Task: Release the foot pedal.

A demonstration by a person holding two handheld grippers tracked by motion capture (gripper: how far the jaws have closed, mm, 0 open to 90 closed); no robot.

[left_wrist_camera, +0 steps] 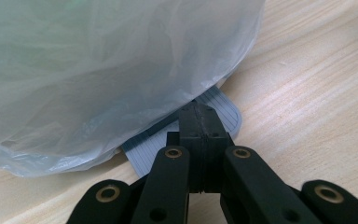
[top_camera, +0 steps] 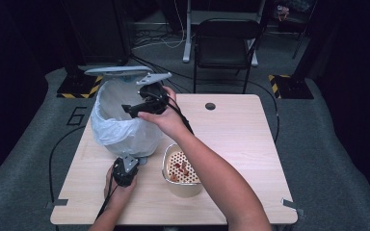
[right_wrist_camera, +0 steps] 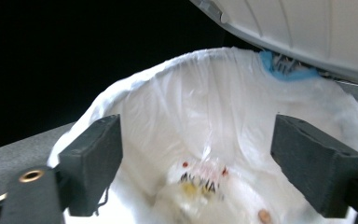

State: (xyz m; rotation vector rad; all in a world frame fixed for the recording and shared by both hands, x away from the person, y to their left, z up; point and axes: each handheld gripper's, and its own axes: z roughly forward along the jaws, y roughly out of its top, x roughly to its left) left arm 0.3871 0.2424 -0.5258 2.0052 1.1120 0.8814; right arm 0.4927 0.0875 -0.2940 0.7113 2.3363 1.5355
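Note:
A bin lined with a white plastic bag (top_camera: 118,122) stands at the table's back left, its lid (top_camera: 118,71) raised. My left gripper (top_camera: 134,162) is shut, and its closed tips (left_wrist_camera: 198,114) rest on the bin's grey ribbed pedal (left_wrist_camera: 226,109) at the foot of the bag (left_wrist_camera: 98,70). My right gripper (top_camera: 127,109) hovers over the bin's mouth, open (right_wrist_camera: 198,154), with nothing between its pads. Below it, inside the bag (right_wrist_camera: 168,107), lies blurred, crumpled rubbish (right_wrist_camera: 200,182) with red and yellow marks.
A beige pot (top_camera: 166,162) with a perforated insert and a few red bits (top_camera: 180,168) stands in front of the bin, under my right forearm. The wooden table (top_camera: 241,144) has a cable hole (top_camera: 210,106). A black chair (top_camera: 224,43) stands beyond it.

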